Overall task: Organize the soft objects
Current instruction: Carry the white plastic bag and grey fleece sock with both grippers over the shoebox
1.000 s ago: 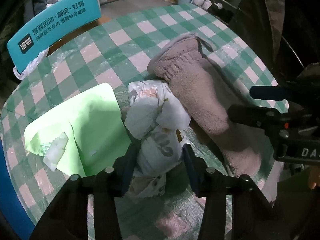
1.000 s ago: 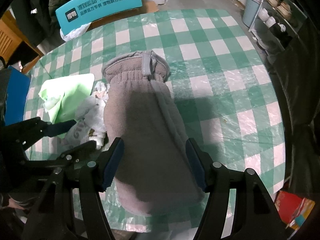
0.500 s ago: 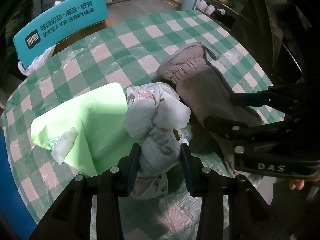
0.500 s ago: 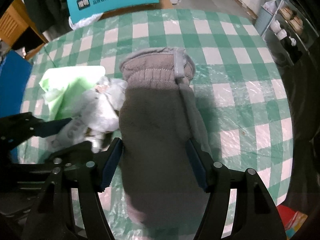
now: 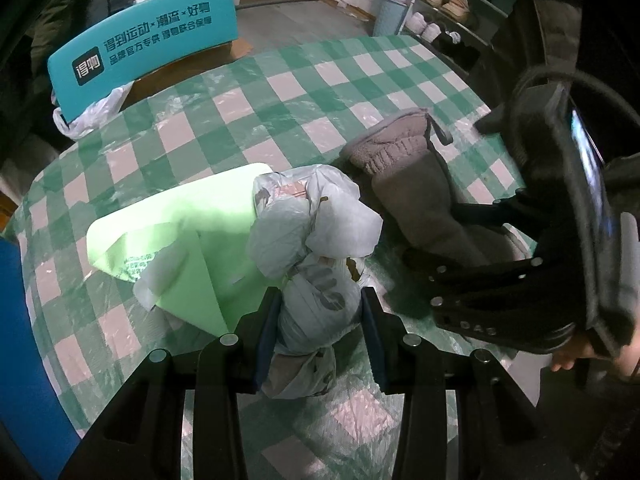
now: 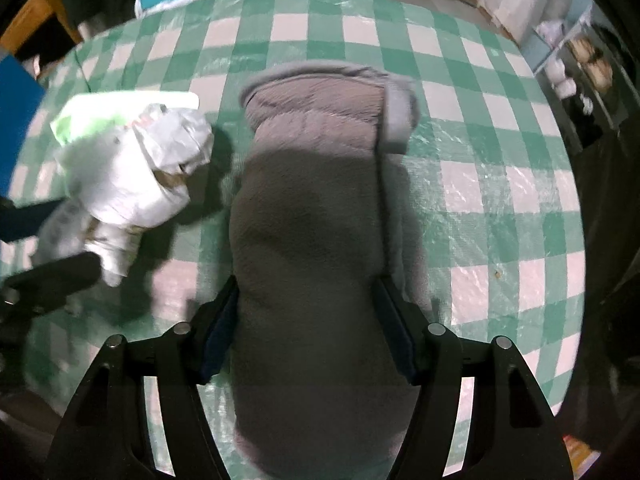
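My left gripper is shut on a crumpled white plastic bag, held above the checked table. The bag also shows in the right wrist view, left of the mitten. My right gripper is shut on a grey-brown fleece mitten, cuff pointing away, lifted off the cloth. In the left wrist view the mitten hangs to the right of the bag, with the right gripper's black body around its lower end.
A light green plastic bag lies flat on the green-and-white checked tablecloth, left of the white bag. A teal chair back stands behind the table. A shoe rack stands at the far right. A blue surface borders the left.
Both grippers have risen and closed tighter: the white bag and the mitten have come up off the table, and the right gripper has moved closer to the left one.
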Available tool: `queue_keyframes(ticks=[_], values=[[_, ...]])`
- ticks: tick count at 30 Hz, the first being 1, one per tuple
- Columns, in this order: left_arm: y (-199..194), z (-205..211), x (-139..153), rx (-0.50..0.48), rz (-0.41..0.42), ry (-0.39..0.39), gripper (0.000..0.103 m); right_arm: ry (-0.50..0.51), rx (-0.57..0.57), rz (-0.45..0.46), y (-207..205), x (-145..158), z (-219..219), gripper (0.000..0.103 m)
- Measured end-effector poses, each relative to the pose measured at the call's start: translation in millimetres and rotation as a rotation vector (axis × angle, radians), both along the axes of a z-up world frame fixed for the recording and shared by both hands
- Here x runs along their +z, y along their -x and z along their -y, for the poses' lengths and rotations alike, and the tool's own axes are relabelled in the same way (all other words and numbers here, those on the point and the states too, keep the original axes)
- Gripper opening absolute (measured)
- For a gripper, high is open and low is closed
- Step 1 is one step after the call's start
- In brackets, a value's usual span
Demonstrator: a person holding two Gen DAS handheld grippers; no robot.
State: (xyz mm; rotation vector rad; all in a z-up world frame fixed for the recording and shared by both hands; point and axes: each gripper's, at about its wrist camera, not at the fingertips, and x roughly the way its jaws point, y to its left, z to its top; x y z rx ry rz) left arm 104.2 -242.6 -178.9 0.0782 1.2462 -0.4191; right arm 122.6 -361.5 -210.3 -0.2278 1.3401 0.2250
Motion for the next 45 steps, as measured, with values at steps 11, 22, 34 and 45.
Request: queue_keyframes(ticks=[11, 22, 34, 45], values=[[10, -13, 22, 0.018, 0.03, 0.026, 0.04, -0.014, -0.068, 0.032, -4, 18, 17, 0.018], [25, -30, 56, 0.042, 0.081, 0.067, 0.04, -0.06, -0.066, 0.084, 3, 54, 14, 0.015], [42, -62, 92, 0.096, 0.142, 0.092, 0.04, -0.139, -0.016, 0.165, 23, 107, -17, 0.015], [53, -97, 113, 0.164, 0.203, 0.04, 0.04, -0.19, 0.054, 0.213, 35, 144, -45, 0.015]])
